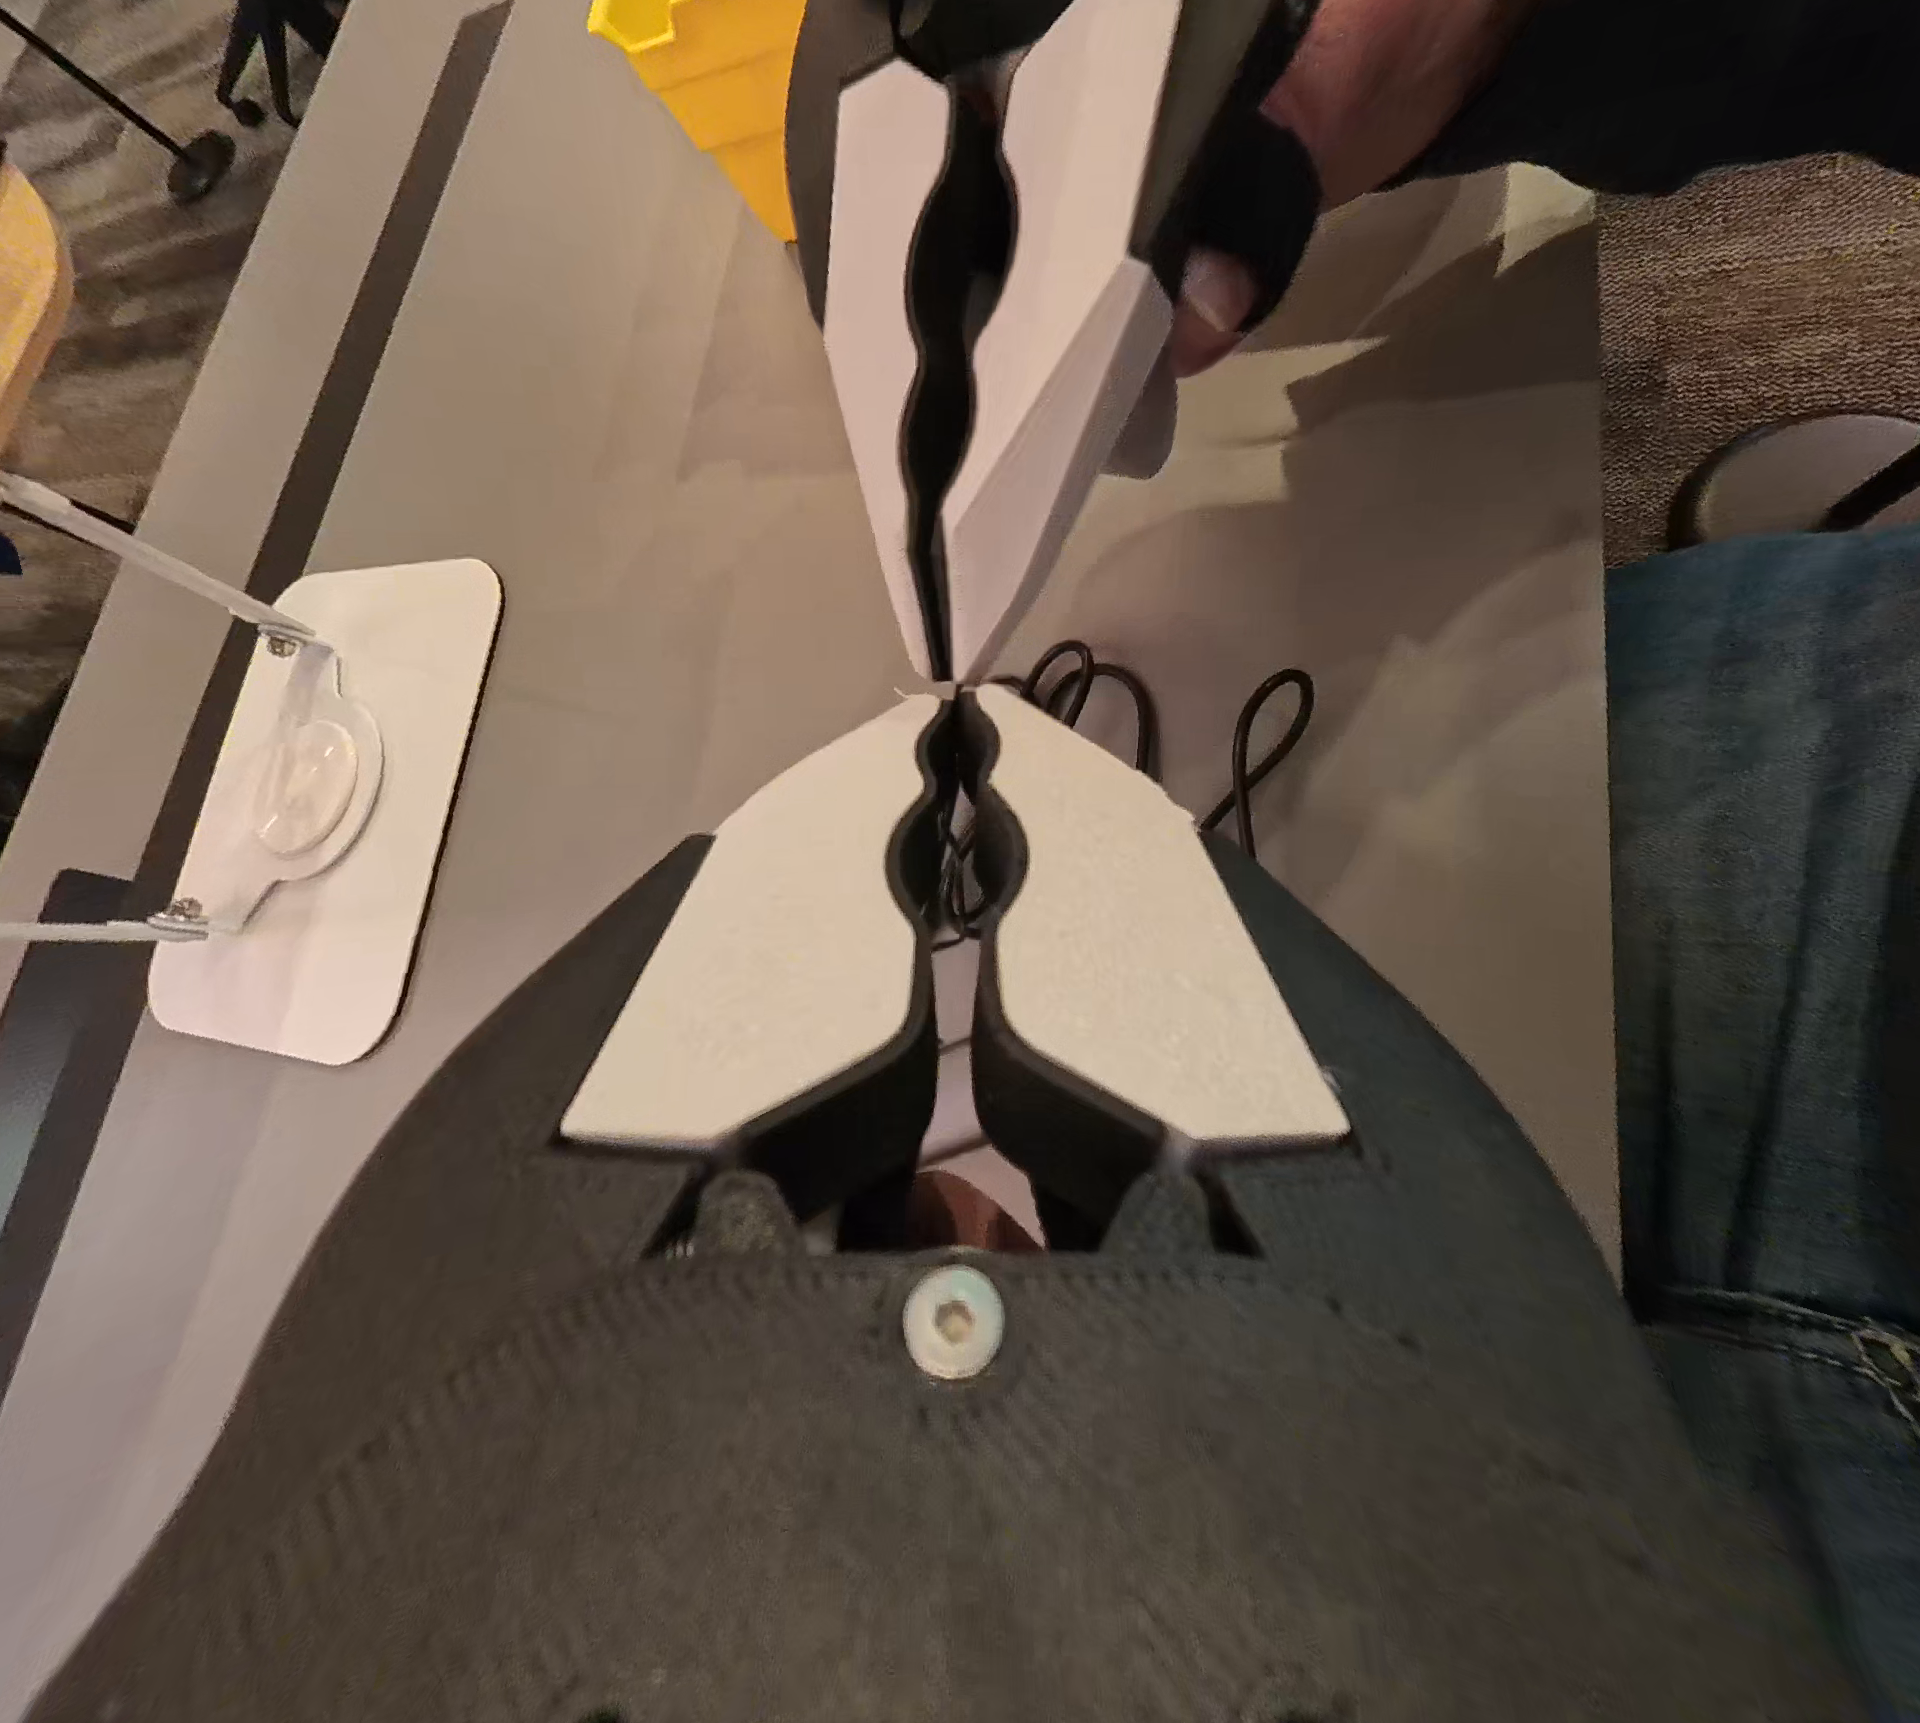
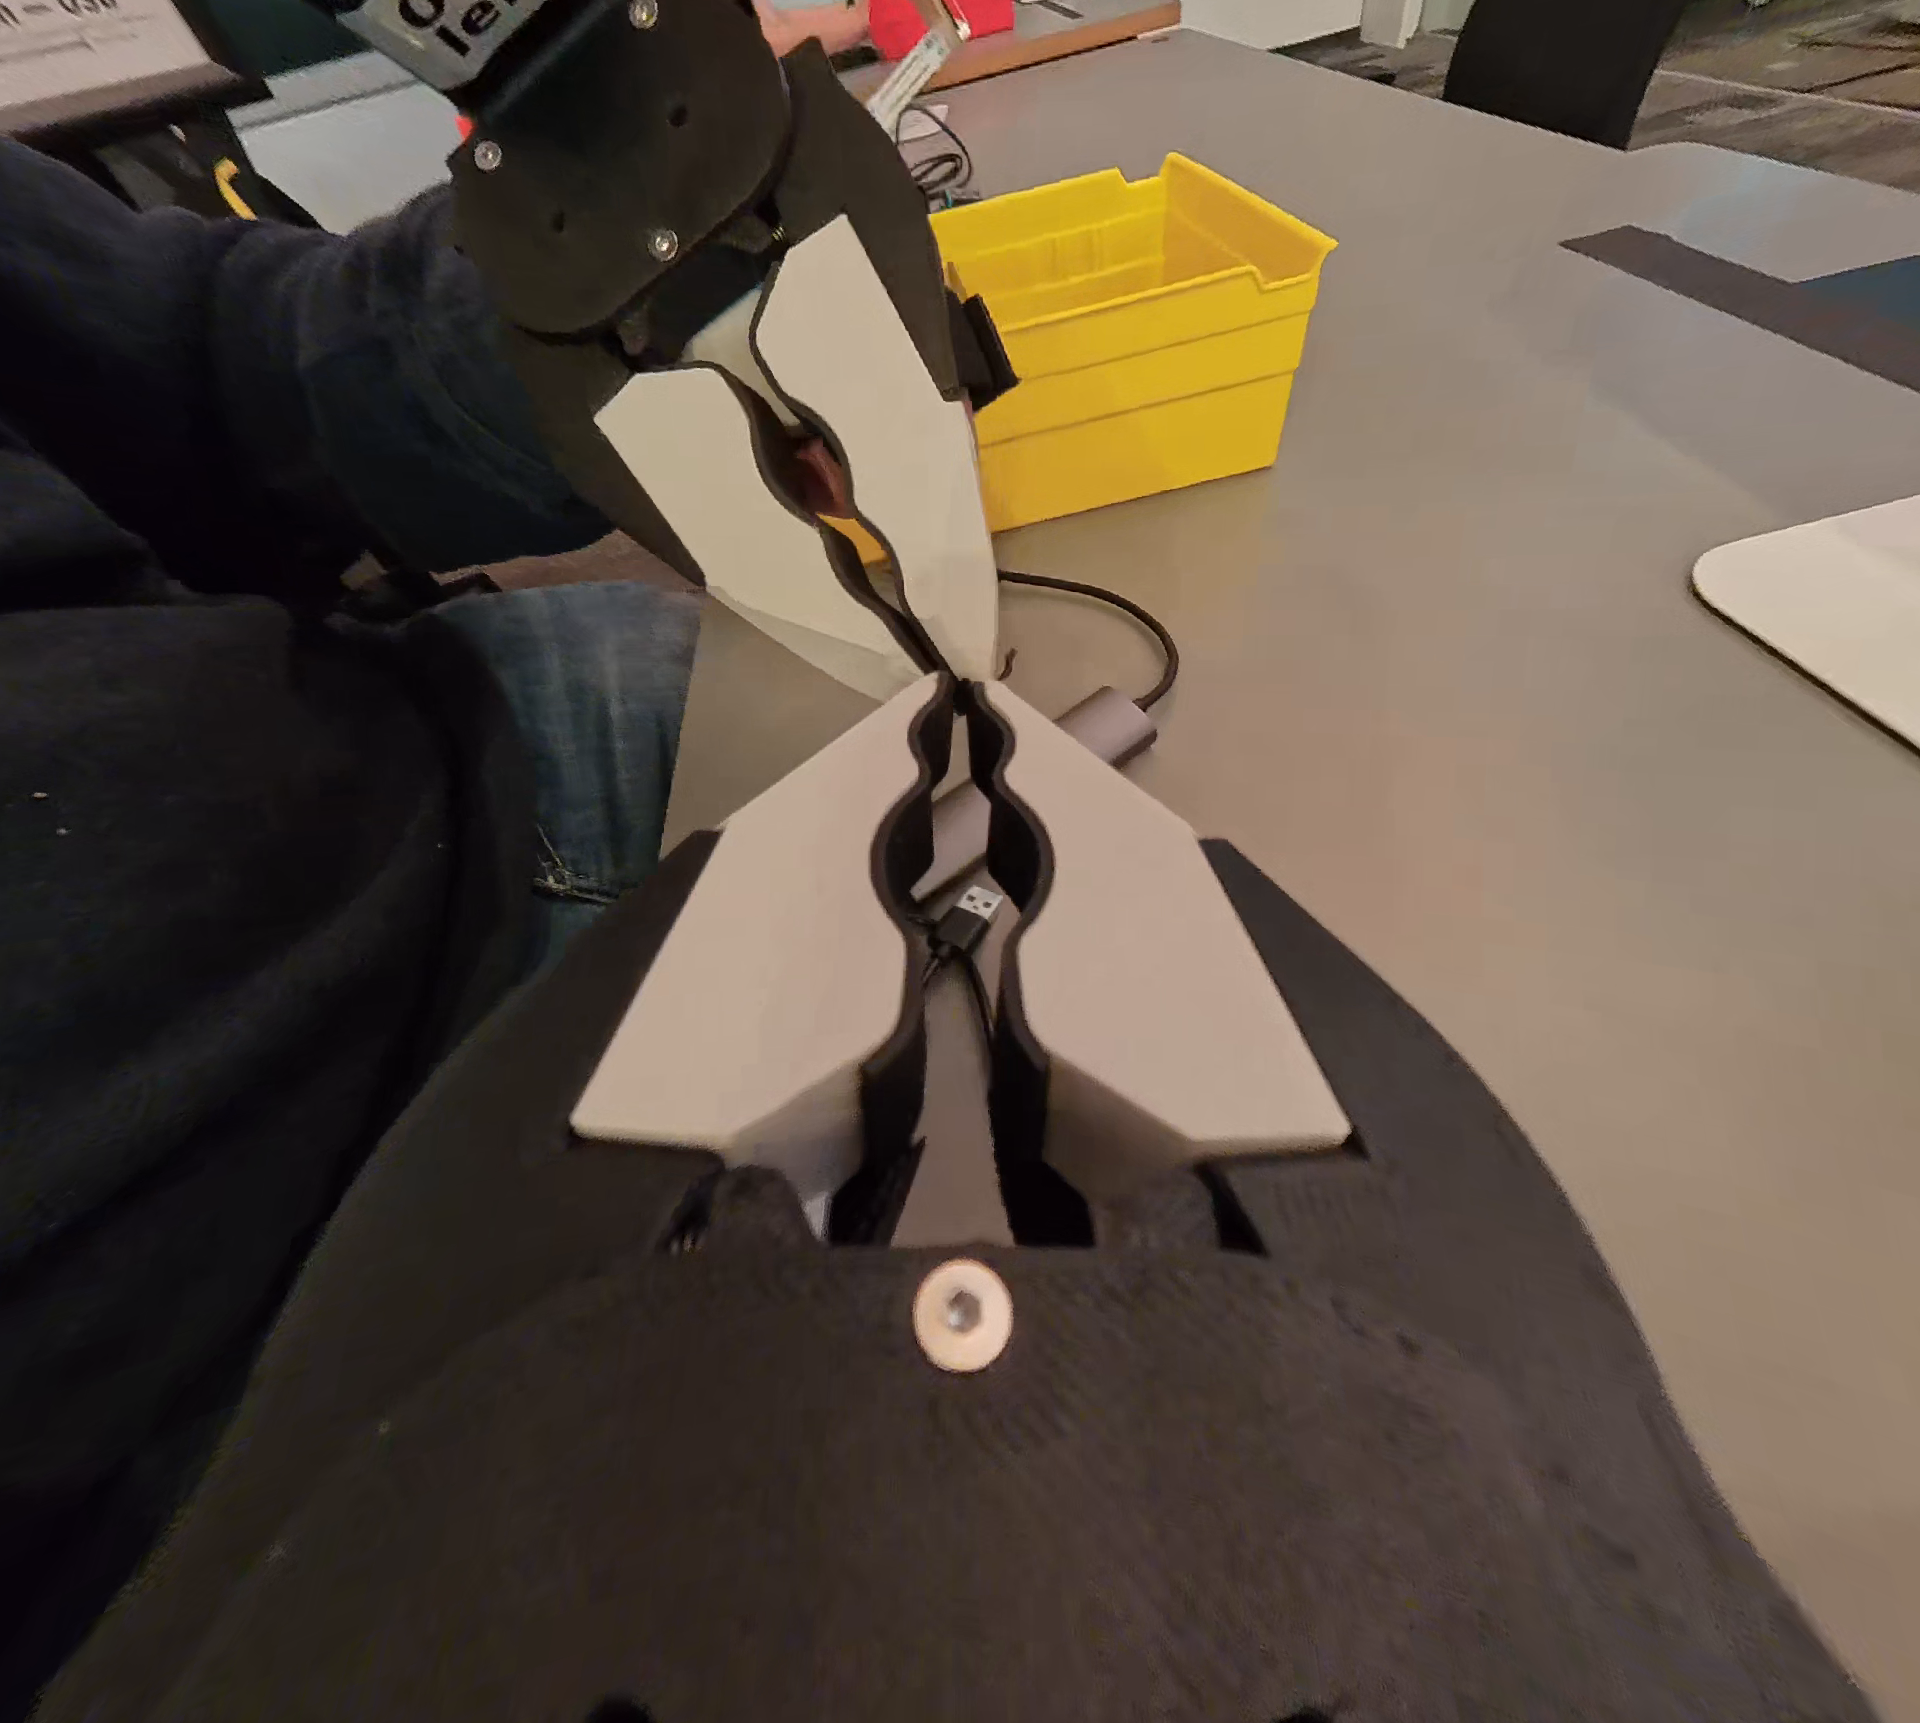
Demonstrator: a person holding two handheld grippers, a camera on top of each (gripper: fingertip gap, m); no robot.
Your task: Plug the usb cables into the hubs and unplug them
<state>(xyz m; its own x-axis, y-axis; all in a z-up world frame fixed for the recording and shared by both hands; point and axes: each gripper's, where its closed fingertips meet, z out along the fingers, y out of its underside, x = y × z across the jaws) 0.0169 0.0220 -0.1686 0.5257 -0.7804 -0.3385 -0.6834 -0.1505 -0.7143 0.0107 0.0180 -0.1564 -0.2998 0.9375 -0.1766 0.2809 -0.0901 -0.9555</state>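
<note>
Both grippers are shut and meet tip to tip just above the grey table [image 2: 1455,530]. In the left wrist view my left gripper [image 1: 951,702] reaches up from below and the right gripper [image 1: 940,676] comes down from the top, held by a hand. Black cable loops [image 1: 1262,738] lie behind the tips. In the right wrist view my right gripper [image 2: 961,691] meets the left gripper [image 2: 961,671]. A grey hub [image 2: 1107,723] with its black lead [image 2: 1148,634] lies just beyond. A black USB plug [image 2: 971,910] shows through the gap between my right fingers. Nothing visibly pinched.
A yellow bin [image 2: 1143,364] stands on the table behind the grippers; it also shows in the left wrist view [image 1: 717,11]. A white plate with a clear mount [image 1: 322,800] lies at the left. A white mat corner [image 2: 1829,603] lies at the right. The person's legs are at the table edge. Less than 4 cm separates the two grippers' tips. Left tips and right tips are each some 15 centimeters from the grey hub [image 2: 1107,723].
</note>
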